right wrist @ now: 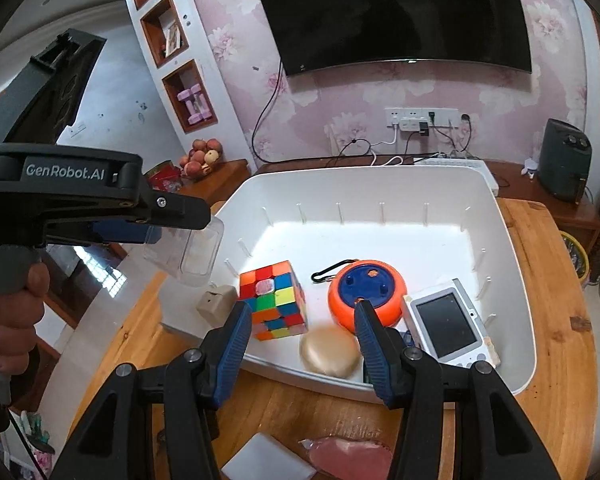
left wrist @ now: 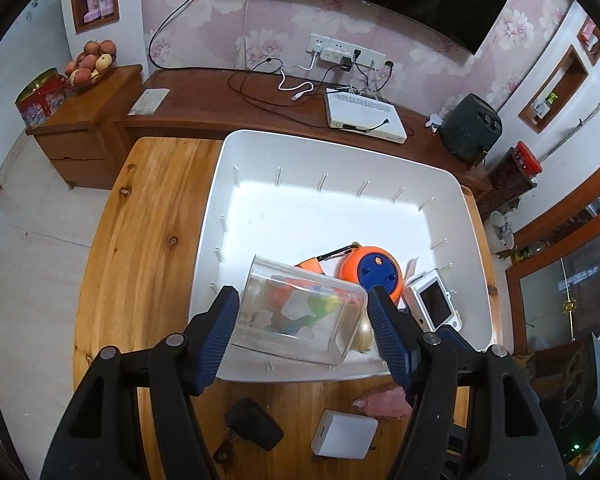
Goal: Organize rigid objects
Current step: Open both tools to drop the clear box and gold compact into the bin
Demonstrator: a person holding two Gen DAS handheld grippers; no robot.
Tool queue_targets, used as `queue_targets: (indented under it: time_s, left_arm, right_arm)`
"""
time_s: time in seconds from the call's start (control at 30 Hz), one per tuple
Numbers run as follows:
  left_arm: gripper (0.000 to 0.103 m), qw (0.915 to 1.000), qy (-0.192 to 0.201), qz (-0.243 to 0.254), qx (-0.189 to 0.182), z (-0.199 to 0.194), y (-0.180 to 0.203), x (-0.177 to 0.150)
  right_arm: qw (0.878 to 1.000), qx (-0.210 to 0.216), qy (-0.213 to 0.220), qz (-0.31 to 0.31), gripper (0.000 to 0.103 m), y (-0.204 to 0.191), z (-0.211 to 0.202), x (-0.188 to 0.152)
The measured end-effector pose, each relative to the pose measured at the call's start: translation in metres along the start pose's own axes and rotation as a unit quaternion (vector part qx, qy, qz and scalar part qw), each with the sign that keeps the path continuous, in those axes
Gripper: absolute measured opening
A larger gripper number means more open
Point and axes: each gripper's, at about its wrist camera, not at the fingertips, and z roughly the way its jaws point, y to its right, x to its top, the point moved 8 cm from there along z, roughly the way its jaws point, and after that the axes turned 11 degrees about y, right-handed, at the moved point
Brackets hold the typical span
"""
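My left gripper [left wrist: 302, 306] is shut on a clear plastic box [left wrist: 296, 312] and holds it in the air over the near left corner of the white bin [left wrist: 260, 152]; it also shows in the right wrist view [right wrist: 188, 252]. In the bin [right wrist: 516, 248] lie a Rubik's cube [right wrist: 276, 300], an orange and blue round toy [right wrist: 366, 292], a white handheld device [right wrist: 448, 326] and a tan round lid [right wrist: 328, 354]. My right gripper [right wrist: 300, 324] is open and empty above the bin's near edge.
On the wooden table [left wrist: 140, 248] in front of the bin lie a black key fob [left wrist: 254, 424], a white charger block [left wrist: 344, 434] and a pink piece [left wrist: 384, 402]. A small tan block [right wrist: 216, 304] sits by the bin's left side. A TV bench with cables stands behind.
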Motion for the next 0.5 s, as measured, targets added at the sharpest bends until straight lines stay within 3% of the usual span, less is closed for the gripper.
queue_targets:
  time_s: [0.07,0.5]
  left_arm:
    - [0.081,1.0000,0.007,-0.001,0.005,-0.005,-0.001,0.002]
    - [0.081,0.9989,0.046,0.004,0.012,-0.045,-0.006,0.011]
  right_arm:
    - [1.000,0.003,-0.002,0.002,0.055,0.000,-0.001,0.000]
    - [1.000,-0.009,0.025,0.009,0.068,-0.008,-0.033,0.014]
